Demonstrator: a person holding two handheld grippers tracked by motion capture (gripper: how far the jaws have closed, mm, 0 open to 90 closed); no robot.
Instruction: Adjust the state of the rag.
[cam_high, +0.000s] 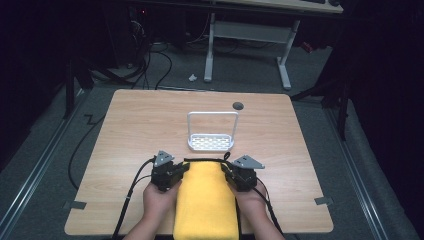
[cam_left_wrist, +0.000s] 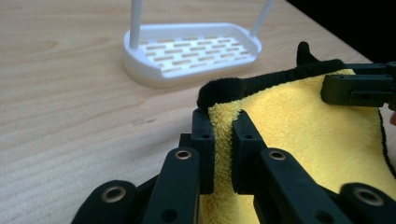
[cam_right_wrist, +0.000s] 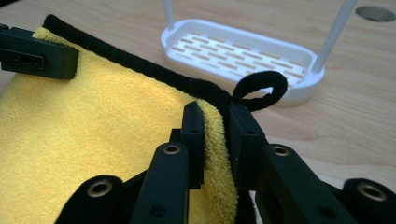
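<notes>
A yellow towel (cam_high: 206, 200) with a black trim lies on the near middle of the wooden table (cam_high: 140, 125). My left gripper (cam_high: 183, 171) is shut on the towel's far left corner; in the left gripper view the yellow pile (cam_left_wrist: 299, 116) is pinched between the jaws of my left gripper (cam_left_wrist: 225, 122). My right gripper (cam_high: 226, 171) is shut on the far right corner, beside a black hanging loop (cam_right_wrist: 259, 88); the right gripper view shows my right gripper (cam_right_wrist: 215, 114) clamping the towel's edge (cam_right_wrist: 93, 135). A hand holds each gripper.
A white rack (cam_high: 211, 142) with a slotted base and a tall hoop handle stands just beyond the towel, also seen as the white rack (cam_left_wrist: 191, 51) and the white rack (cam_right_wrist: 238, 51). A round grommet hole (cam_high: 238, 105) lies far right. Desk legs and cables are beyond the table.
</notes>
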